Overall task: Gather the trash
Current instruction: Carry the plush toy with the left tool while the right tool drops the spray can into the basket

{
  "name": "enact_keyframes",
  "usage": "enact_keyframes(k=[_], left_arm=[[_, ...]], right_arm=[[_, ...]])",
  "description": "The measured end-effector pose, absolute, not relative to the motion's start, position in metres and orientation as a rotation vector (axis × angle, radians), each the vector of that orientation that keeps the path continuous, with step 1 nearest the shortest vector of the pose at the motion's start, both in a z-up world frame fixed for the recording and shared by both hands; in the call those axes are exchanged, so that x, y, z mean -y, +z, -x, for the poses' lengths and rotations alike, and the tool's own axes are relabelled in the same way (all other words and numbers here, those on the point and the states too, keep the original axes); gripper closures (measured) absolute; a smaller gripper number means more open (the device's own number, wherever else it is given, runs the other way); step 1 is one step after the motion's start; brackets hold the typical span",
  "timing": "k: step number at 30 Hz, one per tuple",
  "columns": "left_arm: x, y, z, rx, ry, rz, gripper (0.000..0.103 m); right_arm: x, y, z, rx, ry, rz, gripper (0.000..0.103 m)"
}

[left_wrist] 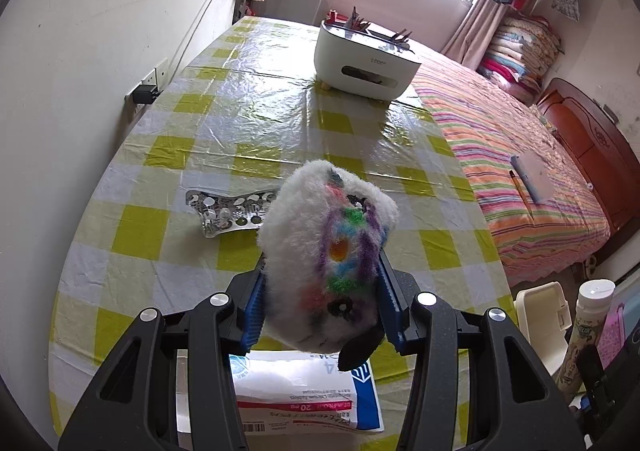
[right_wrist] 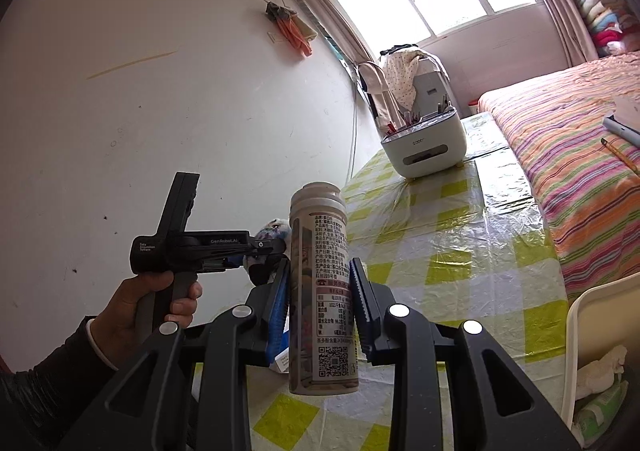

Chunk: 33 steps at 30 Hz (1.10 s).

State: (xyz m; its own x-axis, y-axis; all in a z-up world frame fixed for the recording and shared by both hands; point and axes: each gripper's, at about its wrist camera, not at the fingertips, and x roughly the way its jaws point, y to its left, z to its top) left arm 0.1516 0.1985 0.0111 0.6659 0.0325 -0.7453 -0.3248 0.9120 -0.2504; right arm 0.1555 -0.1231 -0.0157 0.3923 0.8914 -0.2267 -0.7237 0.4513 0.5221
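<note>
Left wrist view: our left tool [left_wrist: 320, 291] clamps a fluffy toy [left_wrist: 326, 263] above the bench [left_wrist: 240, 111], nearer us than the white organizer box [left_wrist: 366, 59]. Our right tool [right_wrist: 318, 303] grips an upright bottle [right_wrist: 322, 291].

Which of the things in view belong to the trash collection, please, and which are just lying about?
Job in hand:
- fluffy toy, between the left jaws
- bottle, between the right jaws
- empty blister pack
- medicine box
- trash bin

Lying about:
- white organiser
- pencil
- notebook
</note>
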Motion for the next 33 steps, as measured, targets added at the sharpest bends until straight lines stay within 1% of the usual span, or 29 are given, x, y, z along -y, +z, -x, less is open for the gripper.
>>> enact_keyframes(k=[21, 29, 33], left_arm=[[-0.077, 0.017, -0.176, -0.806, -0.003, 0.254, 0.056], [-0.046, 0.019, -0.171, -0.761, -0.046, 0.217, 0.056], [-0.039, 0.013, -0.172, -0.772, -0.057, 0.216, 0.056]], right_arm=[[0.194, -0.027, -0.176, -0.470, 0.853, -0.493, 0.074], [0.223, -0.034, -0.185, -0.472, 0.776, -0.572, 0.074], [0.233, -0.035, -0.186, -0.464, 0.739, -0.590, 0.074]])
